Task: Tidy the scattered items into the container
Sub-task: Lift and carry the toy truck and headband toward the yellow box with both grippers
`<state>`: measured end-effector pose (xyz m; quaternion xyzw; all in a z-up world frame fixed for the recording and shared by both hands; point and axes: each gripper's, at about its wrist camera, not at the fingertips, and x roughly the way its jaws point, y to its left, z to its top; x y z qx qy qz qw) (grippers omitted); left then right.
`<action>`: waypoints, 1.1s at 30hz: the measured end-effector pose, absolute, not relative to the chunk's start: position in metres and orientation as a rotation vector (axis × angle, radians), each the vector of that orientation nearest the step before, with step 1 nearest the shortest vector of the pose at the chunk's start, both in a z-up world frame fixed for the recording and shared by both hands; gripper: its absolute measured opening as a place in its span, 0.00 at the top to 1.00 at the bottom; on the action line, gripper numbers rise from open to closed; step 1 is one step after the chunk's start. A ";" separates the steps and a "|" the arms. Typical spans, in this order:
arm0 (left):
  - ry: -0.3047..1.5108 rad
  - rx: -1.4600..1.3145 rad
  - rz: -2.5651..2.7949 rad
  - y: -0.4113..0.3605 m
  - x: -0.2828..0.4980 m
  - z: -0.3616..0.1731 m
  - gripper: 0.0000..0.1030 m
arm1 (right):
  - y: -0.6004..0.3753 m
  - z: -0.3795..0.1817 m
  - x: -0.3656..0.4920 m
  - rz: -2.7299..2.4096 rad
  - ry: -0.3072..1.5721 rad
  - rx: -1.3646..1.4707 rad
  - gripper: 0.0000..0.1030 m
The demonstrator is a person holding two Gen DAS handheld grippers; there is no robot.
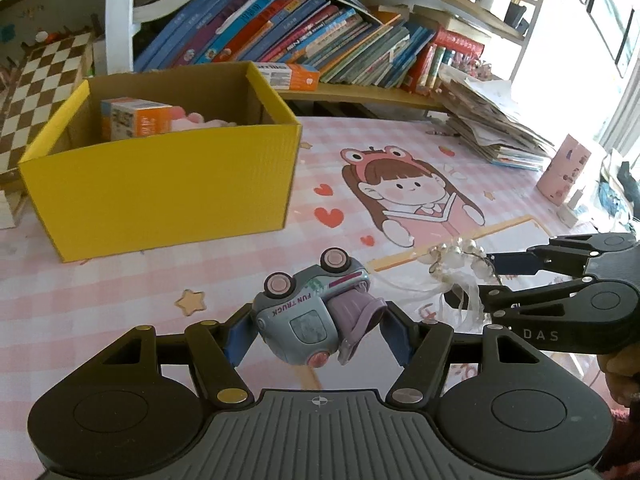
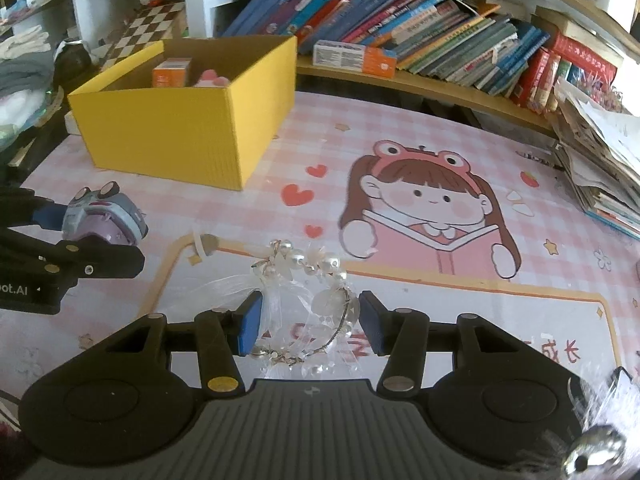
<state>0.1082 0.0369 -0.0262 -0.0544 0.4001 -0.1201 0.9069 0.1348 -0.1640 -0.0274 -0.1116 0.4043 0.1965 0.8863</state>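
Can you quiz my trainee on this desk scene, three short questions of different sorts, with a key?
1. True or false: the left gripper holds the toy truck upside down, wheels up.
2. What is between the fingers of the right gripper? A: a book. B: a pearl and ribbon wreath. C: a chess piece.
3. Name one thing already inside the yellow cardboard box.

Key
1. True.
2. B.
3. The small orange and white carton; a pink soft item beside it also counts.
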 end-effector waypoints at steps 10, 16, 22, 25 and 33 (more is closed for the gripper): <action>0.788 -0.111 -0.248 0.078 0.086 -0.020 0.35 | -0.119 -0.024 0.113 0.419 0.810 -0.245 0.53; 0.761 -0.119 -0.231 0.100 0.075 -0.016 0.35 | -0.099 -0.020 0.105 0.428 0.784 -0.252 0.53; 0.735 -0.136 -0.205 0.119 0.068 -0.013 0.35 | -0.082 -0.015 0.101 0.442 0.761 -0.267 0.53; 0.720 -0.143 -0.196 0.127 0.067 -0.010 0.35 | -0.075 -0.012 0.101 0.448 0.747 -0.277 0.53; 0.671 -0.157 -0.182 0.141 0.066 -0.001 0.35 | -0.062 0.001 0.102 0.459 0.698 -0.299 0.53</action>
